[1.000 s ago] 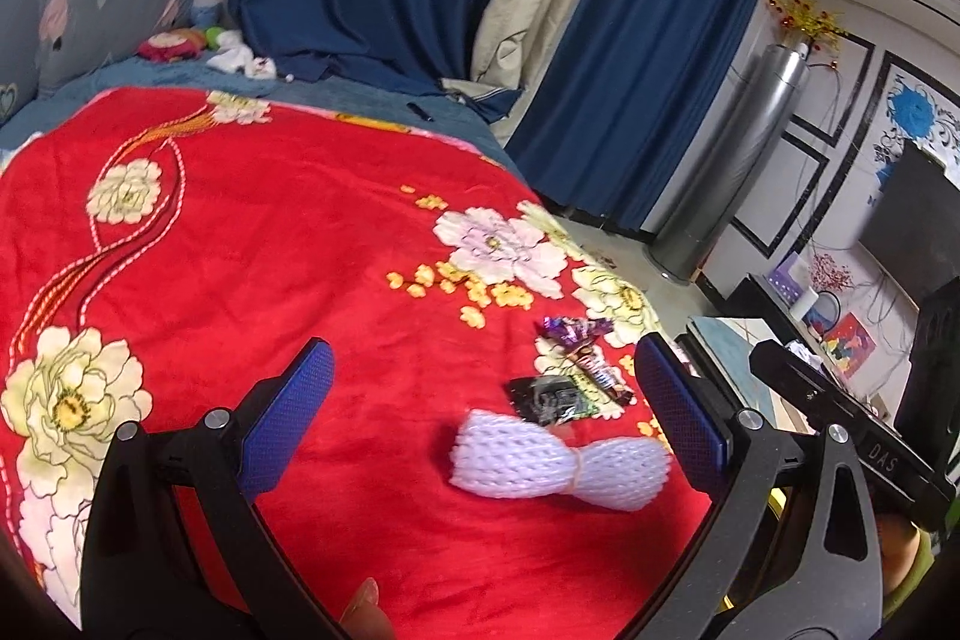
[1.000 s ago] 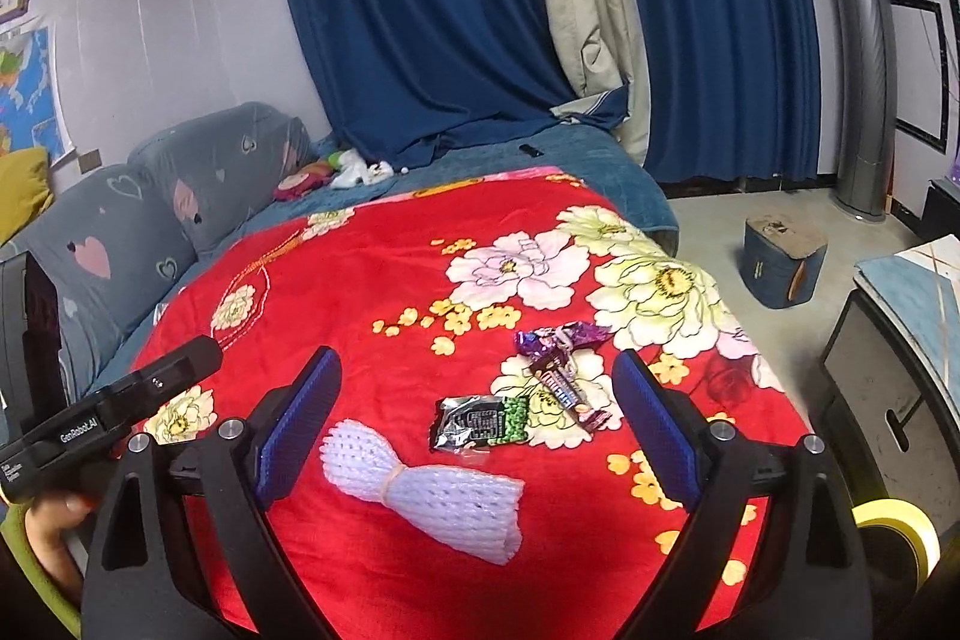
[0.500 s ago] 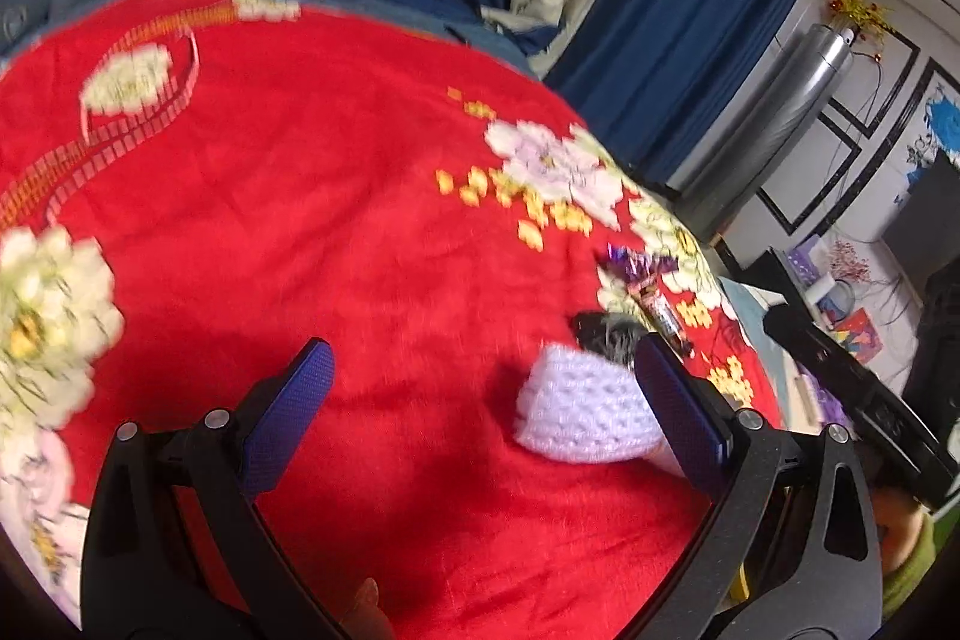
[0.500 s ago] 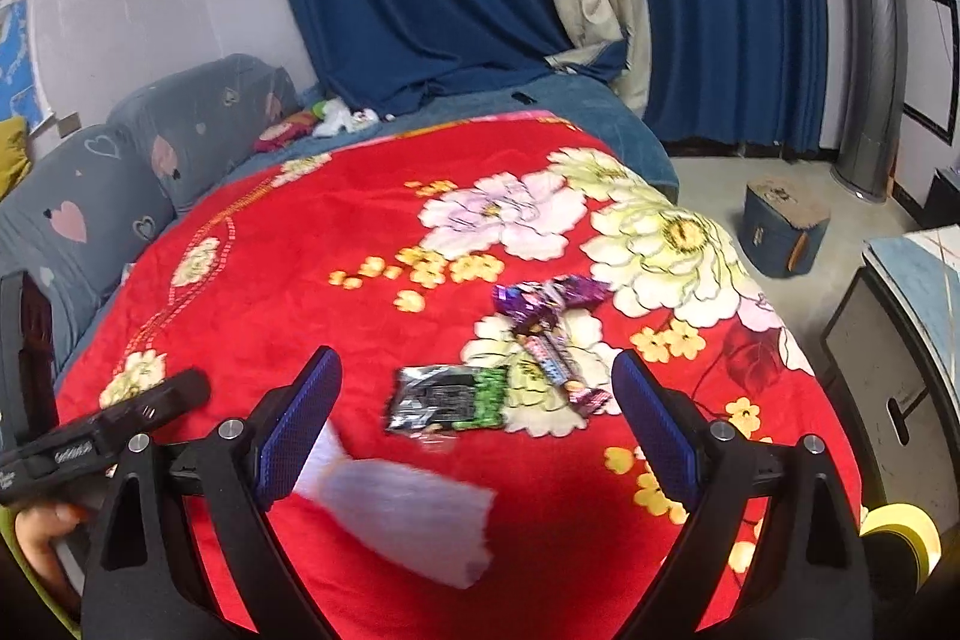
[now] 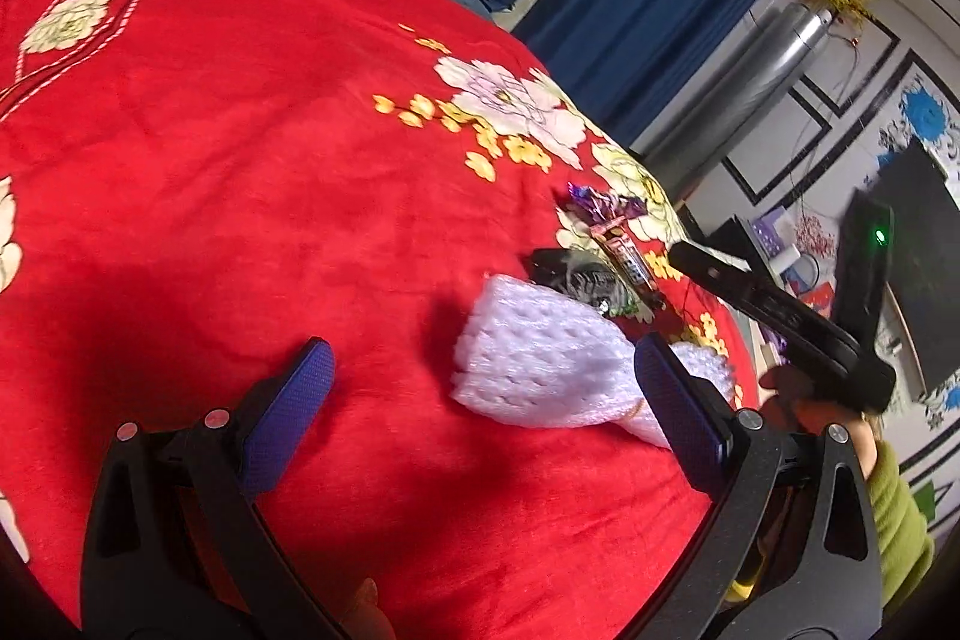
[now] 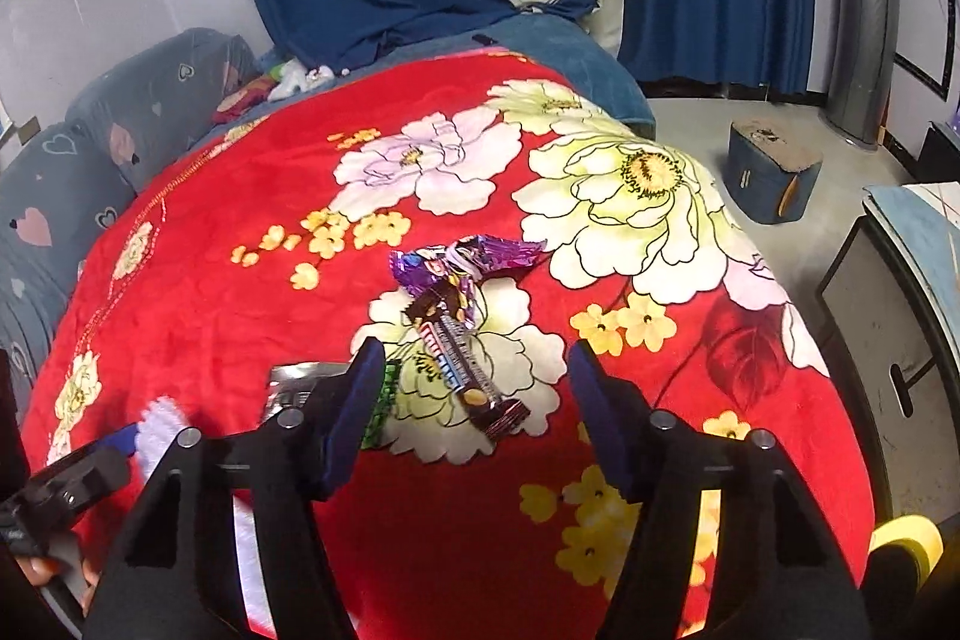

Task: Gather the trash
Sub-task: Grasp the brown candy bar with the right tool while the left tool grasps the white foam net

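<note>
Jaws on my right gripper (image 6: 474, 394) are closing around the candy bar wrapper (image 6: 462, 370), pads not touching; left gripper (image 5: 480, 400) gapes beside the foam net (image 5: 528, 358).

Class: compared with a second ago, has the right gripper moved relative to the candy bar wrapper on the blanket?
Yes. The right gripper has come forward and down toward the candy bar wrapper, which now lies between its closing jaws, not yet pinched.

Even indoor light; soft shadows, fisheye-bent dark corners, slight motion blur.
</note>
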